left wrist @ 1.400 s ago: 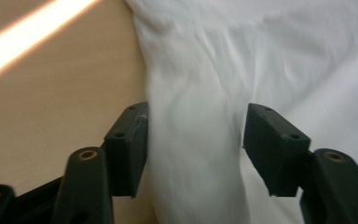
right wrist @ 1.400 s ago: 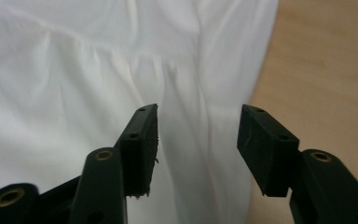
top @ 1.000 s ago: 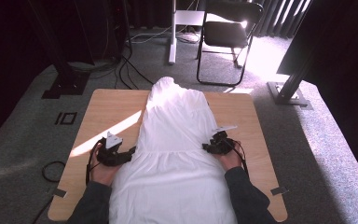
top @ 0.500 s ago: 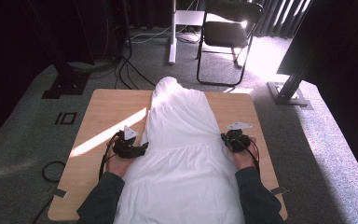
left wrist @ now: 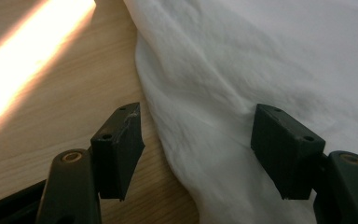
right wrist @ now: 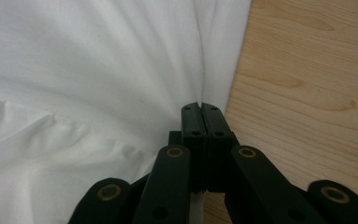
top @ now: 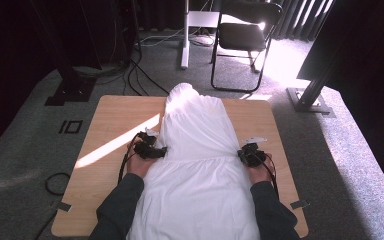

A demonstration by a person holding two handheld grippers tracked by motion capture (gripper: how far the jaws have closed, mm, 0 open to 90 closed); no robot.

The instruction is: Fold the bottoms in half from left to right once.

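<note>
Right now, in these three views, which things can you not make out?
- High view: the near hem of the white cloth garment is cut off by the bottom edge.
- Right gripper view: whether the right tool pinches fabric; its closed jaws hide the contact.
- Left gripper view: the left tool is open; the garment hides the light wooden table beneath.

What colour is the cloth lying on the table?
Plain white, no pattern; the cloth shows best in the high view.

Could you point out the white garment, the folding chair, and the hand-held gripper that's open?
white garment (top: 200,180): high view, on its wide lower part near the person.
folding chair (top: 242,36): high view, on its dark seat.
left hand-held gripper (left wrist: 196,133): left gripper view, midway between its open jaws at the garment's edge.
</note>
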